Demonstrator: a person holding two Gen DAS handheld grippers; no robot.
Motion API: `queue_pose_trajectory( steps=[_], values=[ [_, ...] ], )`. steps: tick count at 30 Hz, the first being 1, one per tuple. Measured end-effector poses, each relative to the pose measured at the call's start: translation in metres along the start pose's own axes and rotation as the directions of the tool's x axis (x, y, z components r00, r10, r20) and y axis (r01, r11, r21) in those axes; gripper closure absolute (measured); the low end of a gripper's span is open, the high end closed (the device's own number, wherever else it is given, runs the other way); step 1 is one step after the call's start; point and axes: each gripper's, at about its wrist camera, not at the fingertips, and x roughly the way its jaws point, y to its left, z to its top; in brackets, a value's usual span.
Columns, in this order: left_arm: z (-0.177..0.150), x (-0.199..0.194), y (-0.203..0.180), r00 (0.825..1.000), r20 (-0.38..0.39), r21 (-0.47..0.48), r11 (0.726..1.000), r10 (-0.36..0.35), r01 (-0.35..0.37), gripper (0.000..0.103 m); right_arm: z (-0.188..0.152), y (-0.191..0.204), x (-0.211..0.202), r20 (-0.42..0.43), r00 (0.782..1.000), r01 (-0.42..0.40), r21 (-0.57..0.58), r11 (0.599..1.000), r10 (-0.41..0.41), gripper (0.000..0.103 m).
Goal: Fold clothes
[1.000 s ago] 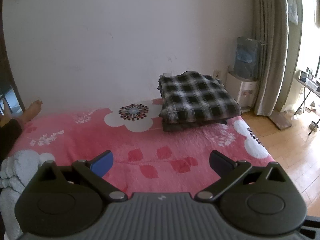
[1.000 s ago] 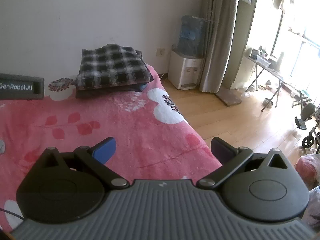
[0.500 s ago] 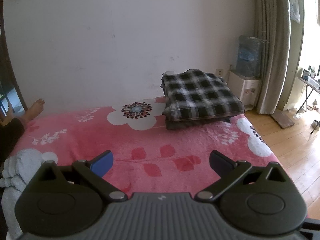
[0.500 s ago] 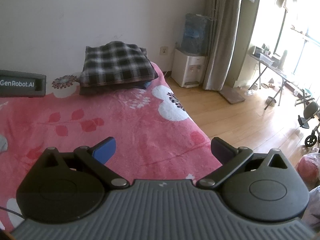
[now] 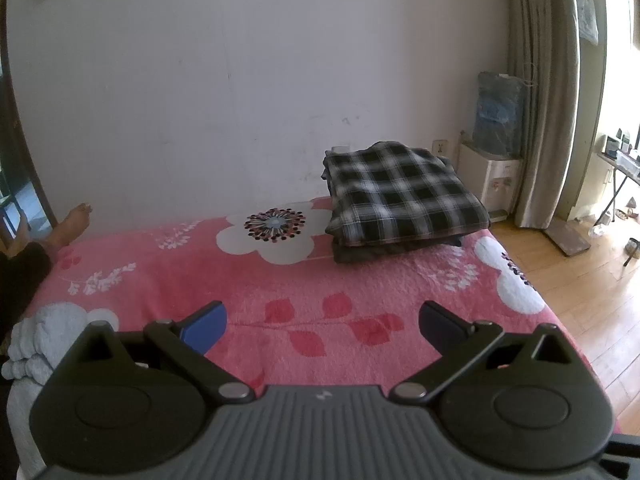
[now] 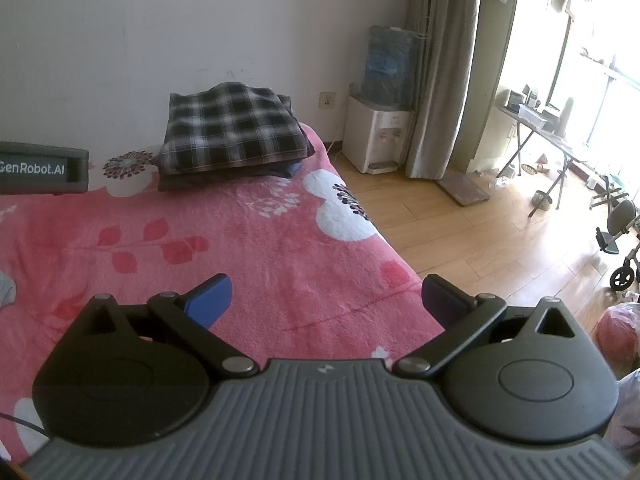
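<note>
A bed (image 5: 280,280) under a pink floral blanket (image 6: 260,248) stands against a white wall (image 5: 240,100); a plaid stack (image 5: 400,196) of folded clothes sits at its far right corner; a grey garment (image 5: 36,344) lies at the near left edge; both the left gripper (image 5: 322,322) and right gripper (image 6: 326,298) hover with jaws spread, holding nothing; wooden floor (image 6: 460,232), a water dispenser (image 6: 378,136) and curtain (image 6: 440,60) lie to the right.

Left gripper (image 5: 322,320) level, jaws spread wide, nothing between them. Right gripper (image 6: 326,294) likewise: jaws wide apart, empty, pointing forward.
</note>
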Motion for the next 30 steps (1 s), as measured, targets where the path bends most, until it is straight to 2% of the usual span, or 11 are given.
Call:
queue_pose_trajectory(
  steps=[24, 30],
  values=[
    [-0.0003, 0.0002, -0.0015, 1.0, -0.003, 0.0, 1.0, 0.004, -0.004, 0.0, -0.0008, -0.0062, -0.0021, -0.003, 1.0, -0.002, 0.018, 1.0, 0.002, 0.001],
    [0.0011, 0.0053, 0.0018, 1.0, -0.002, 0.007, 1.0, 0.02, -0.02, 0.0, 0.0033, -0.0092, -0.0045, 0.024, 0.999, -0.025, 0.013, 1.0, 0.025, 0.001]
  ],
)
